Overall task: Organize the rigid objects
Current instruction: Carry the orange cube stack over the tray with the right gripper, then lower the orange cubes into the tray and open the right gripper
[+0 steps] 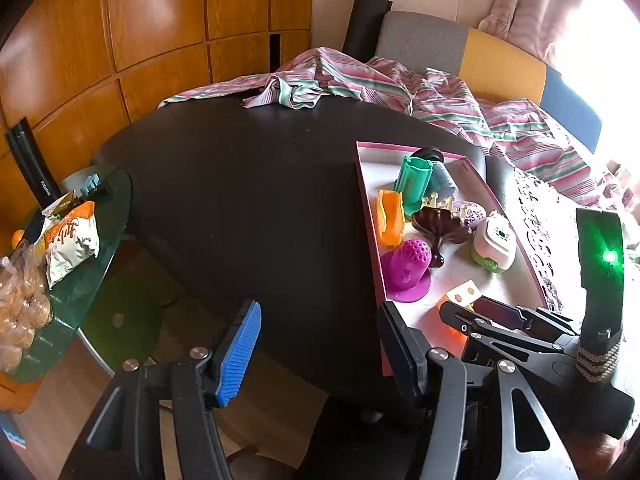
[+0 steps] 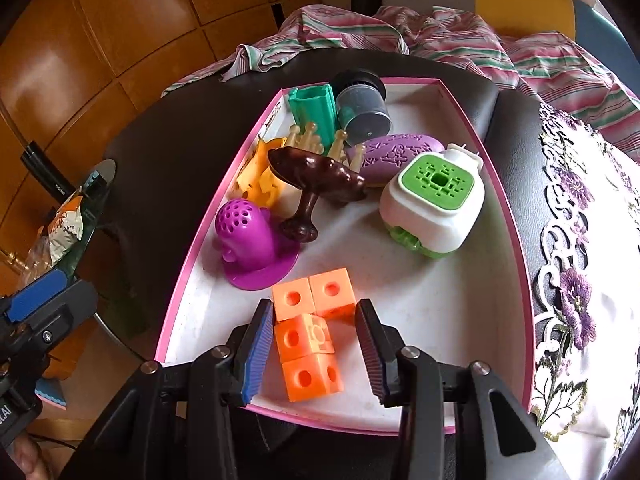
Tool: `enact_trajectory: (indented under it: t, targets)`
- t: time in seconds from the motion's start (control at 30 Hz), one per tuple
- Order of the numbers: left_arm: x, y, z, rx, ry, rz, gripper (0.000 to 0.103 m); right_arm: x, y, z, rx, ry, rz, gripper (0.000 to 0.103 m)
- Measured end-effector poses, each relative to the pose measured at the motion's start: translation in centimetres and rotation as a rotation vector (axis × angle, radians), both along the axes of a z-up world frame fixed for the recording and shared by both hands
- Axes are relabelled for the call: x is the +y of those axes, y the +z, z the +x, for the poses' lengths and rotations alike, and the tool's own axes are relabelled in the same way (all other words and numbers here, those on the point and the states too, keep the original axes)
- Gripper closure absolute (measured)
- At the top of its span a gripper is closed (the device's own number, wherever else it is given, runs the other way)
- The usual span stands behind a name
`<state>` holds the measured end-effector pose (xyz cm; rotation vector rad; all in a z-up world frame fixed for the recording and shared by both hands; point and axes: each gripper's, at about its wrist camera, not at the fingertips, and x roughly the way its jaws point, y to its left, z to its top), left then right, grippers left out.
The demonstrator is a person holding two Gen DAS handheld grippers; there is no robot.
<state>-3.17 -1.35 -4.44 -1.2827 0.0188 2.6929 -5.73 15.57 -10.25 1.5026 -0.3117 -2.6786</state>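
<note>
A: Right, nearest first: the right gripper straddles the cluster of orange plastic cubes with round holes, near the six o'clock edge of the shallow pink-rimmed white tray.

B: Clamped on it?

A: Not clearly. The left pad looks to touch the cubes; the right pad stands apart from them, so I'd call the jaws apart, likely lined up for a grasp.

B: And the other one?

A: The left gripper hangs over the dark round surface at about nine o'clock of the tray, jaws apart, nothing between them. Probably waiting clear.

B: Further in?

A: The magenta perforated dome on a flat brim at eleven o'clock of the cubes, the white-and-green vented box at one. Beyond, the brown glossy stemmed dish lies tipped, then a green fluted tube and a grey cylindrical jar at twelve, all crowded together in the tray.
</note>
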Motion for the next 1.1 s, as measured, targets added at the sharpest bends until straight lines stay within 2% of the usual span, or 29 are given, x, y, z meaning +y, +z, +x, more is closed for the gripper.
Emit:
enact_trajectory:
  t: [0.4, 0.47, 0.53, 0.6, 0.83, 1.1]
  targets:
    - [0.2, 0.2, 0.1, 0.0, -0.007, 0.009, 0.042, 0.4, 0.8, 1.7, 0.028, 0.008, -0.003, 0.061]
    - [0.4, 0.2, 0.2, 0.001, -0.012, 0.007, 0.042, 0.3, 0.7, 1.6, 0.033, 0.01, 0.004, 0.068]
    - [0.4, 0.2, 0.2, 0.004, -0.015, 0.005, 0.042, 0.1, 0.9, 1.4, 0.049, 0.025, 0.008, 0.086]
    - [0.4, 0.2, 0.1, 0.003, -0.015, 0.004, 0.042, -0.5, 1.0, 1.2, 0.056, 0.046, 0.044, 0.088]
    - [0.5, 0.7, 0.2, 0.018, -0.014, 0.003, 0.042, -0.2, 0.9, -0.2, 0.061, 0.018, 0.053, 0.088]
    - [0.7, 1.2, 0.5, 0.031, -0.027, 0.005, 0.042, -0.2, 1.5, 0.9, 0.08, 0.021, 0.049, 0.086]
